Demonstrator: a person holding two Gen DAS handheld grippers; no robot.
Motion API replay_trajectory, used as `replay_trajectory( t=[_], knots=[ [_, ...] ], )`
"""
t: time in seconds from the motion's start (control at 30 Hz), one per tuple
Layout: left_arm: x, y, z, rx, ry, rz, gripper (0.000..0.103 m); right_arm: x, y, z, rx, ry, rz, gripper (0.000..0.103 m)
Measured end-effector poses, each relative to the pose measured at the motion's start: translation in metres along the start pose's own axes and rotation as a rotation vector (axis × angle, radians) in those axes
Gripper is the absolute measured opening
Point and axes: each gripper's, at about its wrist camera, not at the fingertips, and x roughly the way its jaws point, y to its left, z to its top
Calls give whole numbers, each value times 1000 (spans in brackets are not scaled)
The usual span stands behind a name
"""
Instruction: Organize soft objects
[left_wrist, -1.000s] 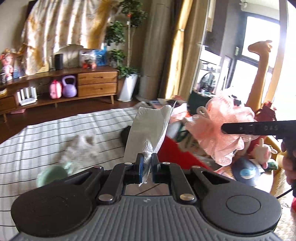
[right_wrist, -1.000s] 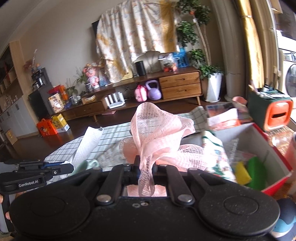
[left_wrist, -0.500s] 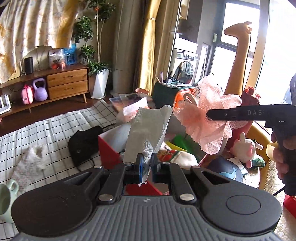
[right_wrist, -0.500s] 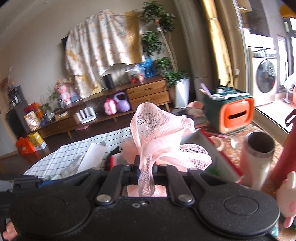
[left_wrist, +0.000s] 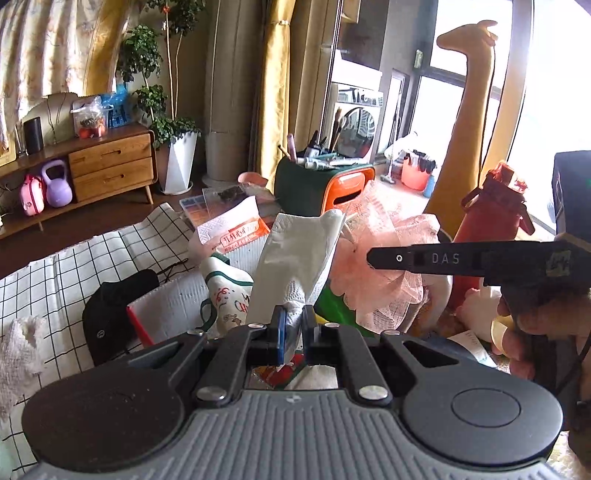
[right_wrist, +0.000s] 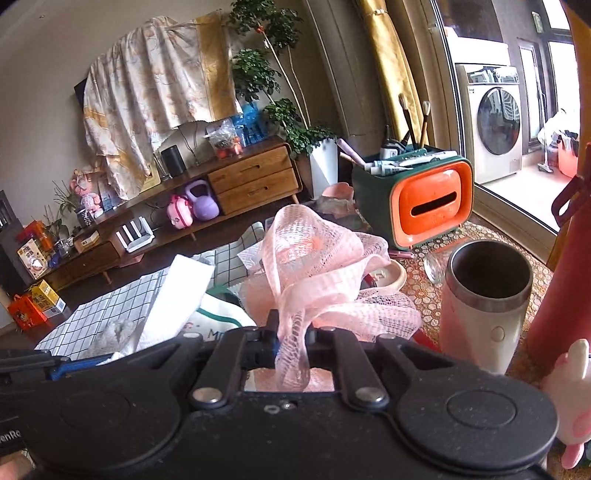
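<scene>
My left gripper (left_wrist: 293, 325) is shut on a white paper towel (left_wrist: 299, 258) that stands up from its jaws, above a red box (left_wrist: 138, 325) with white inner walls. My right gripper (right_wrist: 291, 332) is shut on a pink mesh bath pouf (right_wrist: 317, 266); the pouf (left_wrist: 384, 266) and the right gripper's arm (left_wrist: 461, 258) show in the left wrist view, over the box's right side. The towel (right_wrist: 177, 295) also shows at the left of the right wrist view. A white cloth bag with green trim (left_wrist: 229, 299) and a green item (left_wrist: 332, 306) lie in the box.
A black cap (left_wrist: 110, 317) and a white knit cloth (left_wrist: 18, 350) lie on the checked cloth (left_wrist: 92, 258). A metal cup (right_wrist: 484, 306), a red bottle (left_wrist: 487, 221), an orange-fronted organizer (right_wrist: 424, 206), a tissue pack (left_wrist: 236, 229) and a pink plush (right_wrist: 572, 398) surround the box.
Both grippers have swung right and lower over the red box, each holding its object. The box and its contents have come closer in view; the cup has come into the right wrist view.
</scene>
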Motion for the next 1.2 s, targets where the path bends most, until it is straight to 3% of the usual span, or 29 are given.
replay_trajectory(
  t=[0.53, 0.73, 1.03, 1.1, 1.2],
  knots=[
    [56, 7, -25, -14, 138, 37, 8, 49, -10, -15, 32, 80, -17, 14],
    [72, 16, -37, -33, 201, 52, 8, 54, -11, -19, 36, 103, -18, 20],
    [72, 12, -40, -21, 212, 63, 8, 38, -6, -19, 0, 97, -16, 45],
    [69, 12, -40, -27, 210, 65, 8, 33, -5, -18, -3, 86, -20, 58],
    [65, 11, -40, -22, 204, 69, 9, 26, -4, -18, -4, 80, -16, 61]
  ],
)
